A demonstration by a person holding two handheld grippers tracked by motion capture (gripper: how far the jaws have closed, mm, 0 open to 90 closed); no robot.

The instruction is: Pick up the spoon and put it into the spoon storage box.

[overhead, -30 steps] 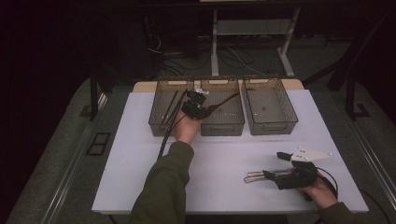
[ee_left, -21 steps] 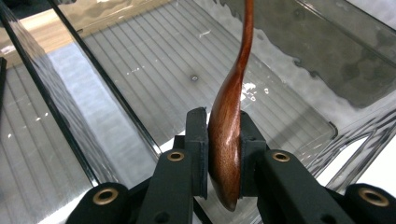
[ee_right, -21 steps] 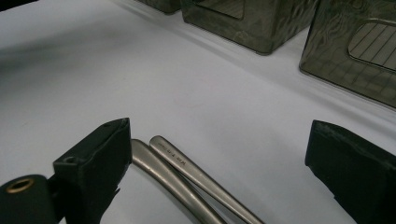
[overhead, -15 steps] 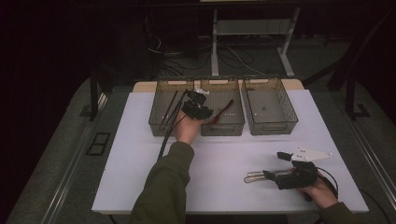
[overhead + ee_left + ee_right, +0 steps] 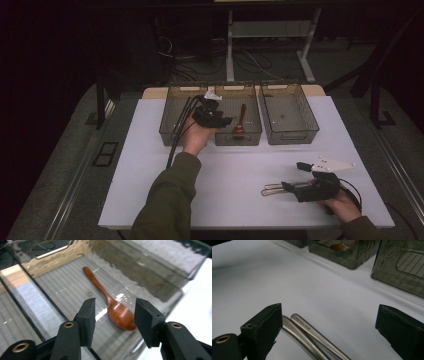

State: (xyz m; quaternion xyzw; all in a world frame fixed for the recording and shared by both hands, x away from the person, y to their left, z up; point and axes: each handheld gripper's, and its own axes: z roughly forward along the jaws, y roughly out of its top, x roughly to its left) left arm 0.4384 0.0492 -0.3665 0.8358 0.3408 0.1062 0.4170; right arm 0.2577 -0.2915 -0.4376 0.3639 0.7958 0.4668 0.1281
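Note:
A brown wooden spoon (image 5: 239, 122) lies flat on the floor of the middle clear bin (image 5: 238, 141); in the left gripper view the spoon (image 5: 117, 311) rests bowl toward me. My left gripper (image 5: 223, 119) hovers above it over the bin's left side. Its jaws have just been opening, and the left gripper (image 5: 114, 312) now stands open above the spoon, not touching it. Near the table's front right, my right gripper (image 5: 289, 186) rests open. Two metal utensil handles (image 5: 312, 336) lie on the white table beside its left jaw, untouched; the utensils (image 5: 272, 190) point left.
Three clear bins stand in a row at the back of the white table (image 5: 240, 175): the left bin (image 5: 171, 131), the middle one, and the right bin (image 5: 291, 136). Black cables (image 5: 177, 132) trail from the left gripper over the left bin.
The left gripper's jaws have parted and let go of the wooden spoon, which has dropped from the jaws onto the middle bin's floor. The right hand has not moved.

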